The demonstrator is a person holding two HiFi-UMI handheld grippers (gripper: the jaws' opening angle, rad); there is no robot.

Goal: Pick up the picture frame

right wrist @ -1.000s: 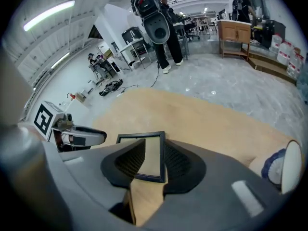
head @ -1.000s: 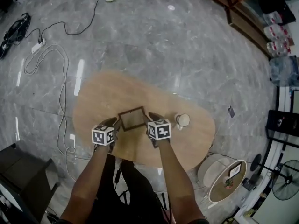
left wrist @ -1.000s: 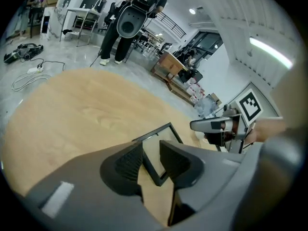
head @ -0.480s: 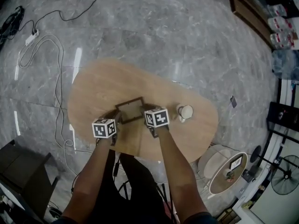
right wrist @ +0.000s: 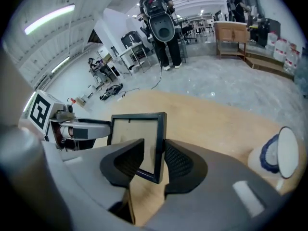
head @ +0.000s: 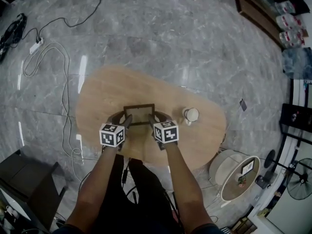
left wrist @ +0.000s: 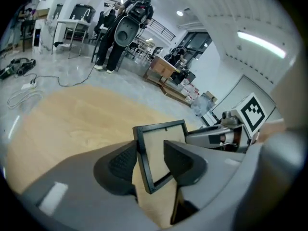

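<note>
Left gripper (head: 125,122) is clamped on the left rail of the picture frame (head: 139,115), and right gripper (head: 154,121) is clamped on the right rail. I judge one grip per side is there to stop it twisting.

The frame sits over the near part of the table (head: 102,91), left of the mug (head: 190,114). I can't tell whether its lower edge touches the wood.

It is tipped up, top rail away, panel facing me (front or back unclear). Long axis looks crosswise, gripper to gripper.
</note>
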